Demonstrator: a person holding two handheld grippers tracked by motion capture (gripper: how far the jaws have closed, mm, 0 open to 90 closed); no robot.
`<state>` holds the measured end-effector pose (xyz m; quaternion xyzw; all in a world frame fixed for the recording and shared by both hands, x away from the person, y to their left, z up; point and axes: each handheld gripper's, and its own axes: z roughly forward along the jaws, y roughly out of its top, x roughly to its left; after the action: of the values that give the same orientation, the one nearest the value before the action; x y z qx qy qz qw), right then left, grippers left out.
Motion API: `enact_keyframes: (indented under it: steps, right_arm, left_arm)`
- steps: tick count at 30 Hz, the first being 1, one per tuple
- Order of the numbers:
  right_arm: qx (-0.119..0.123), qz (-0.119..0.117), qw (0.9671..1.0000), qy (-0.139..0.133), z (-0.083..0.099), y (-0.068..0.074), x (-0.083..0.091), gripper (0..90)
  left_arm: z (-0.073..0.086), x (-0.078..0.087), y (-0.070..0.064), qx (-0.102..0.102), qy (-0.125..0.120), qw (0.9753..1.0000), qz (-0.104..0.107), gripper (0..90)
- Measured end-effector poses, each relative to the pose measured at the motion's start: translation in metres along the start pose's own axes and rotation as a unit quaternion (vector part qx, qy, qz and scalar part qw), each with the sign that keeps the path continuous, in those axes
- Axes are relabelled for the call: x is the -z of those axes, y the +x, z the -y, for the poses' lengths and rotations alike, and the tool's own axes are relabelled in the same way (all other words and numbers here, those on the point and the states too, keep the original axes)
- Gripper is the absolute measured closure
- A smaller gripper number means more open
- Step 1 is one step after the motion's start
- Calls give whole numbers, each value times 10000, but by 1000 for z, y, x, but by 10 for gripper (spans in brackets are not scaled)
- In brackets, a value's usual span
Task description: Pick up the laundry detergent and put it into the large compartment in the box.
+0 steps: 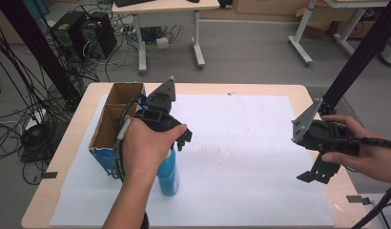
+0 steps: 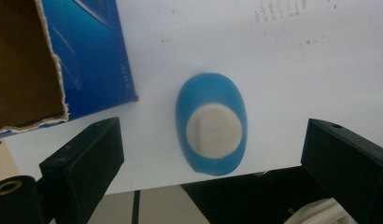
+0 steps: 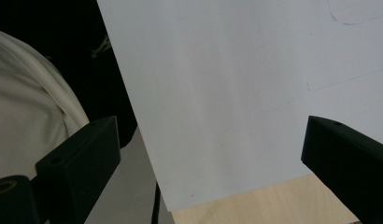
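A blue bottle with a white cap stands upright on the white paper sheet, close to the front corner of an open cardboard box with blue outer walls. My left gripper hovers straight above the bottle and points down. It is open, jaws wide on either side of the cap and not touching it. My right gripper is held over the table's right side, open, with nothing but paper between its jaws.
The wooden table shows bare strips around the paper, and its near edge lies under the right gripper. A black frame post rises at the back right. Desks, computers and cables stand on the floor beyond the table.
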<state>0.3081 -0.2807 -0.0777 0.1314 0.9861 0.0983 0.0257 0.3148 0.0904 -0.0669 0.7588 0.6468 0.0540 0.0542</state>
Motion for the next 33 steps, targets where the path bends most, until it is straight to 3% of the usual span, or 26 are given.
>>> enact_keyframes:
  steps: [33]
  right_arm:
    - [24, -95, 9999, 126, -2, -6, -8, 46]
  left_arm:
    - [-2, -45, 4, 248, 279, 9991, 177, 66]
